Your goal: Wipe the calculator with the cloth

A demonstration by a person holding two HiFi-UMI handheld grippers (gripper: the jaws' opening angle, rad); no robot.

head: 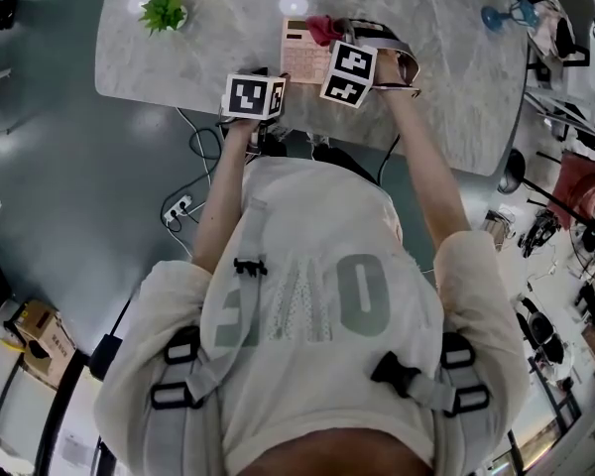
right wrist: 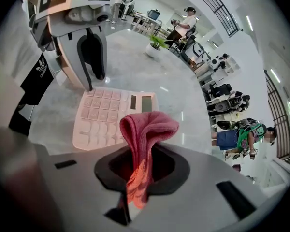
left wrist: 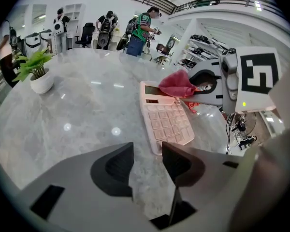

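Observation:
A pink calculator [head: 299,56] lies flat on the marble table [head: 178,62]. My right gripper [right wrist: 142,149] is shut on a bunched red cloth [right wrist: 147,127], which sticks out past the jaws. In the left gripper view the cloth [left wrist: 176,86] hangs over the display end of the calculator [left wrist: 166,117]; I cannot tell if it touches. My left gripper [left wrist: 147,153] is open with only bare tabletop between its jaws. The calculator's near corner lies just beyond its right jaw. In the right gripper view the left gripper [right wrist: 89,47] stands at the far end of the calculator [right wrist: 108,112].
A small potted plant [head: 164,13] stands at the table's far left. A blue object [head: 496,16] sits at the far right end. The table's near edge runs just below the grippers, with cables [head: 193,147] on the floor under it. Several people stand far behind the table.

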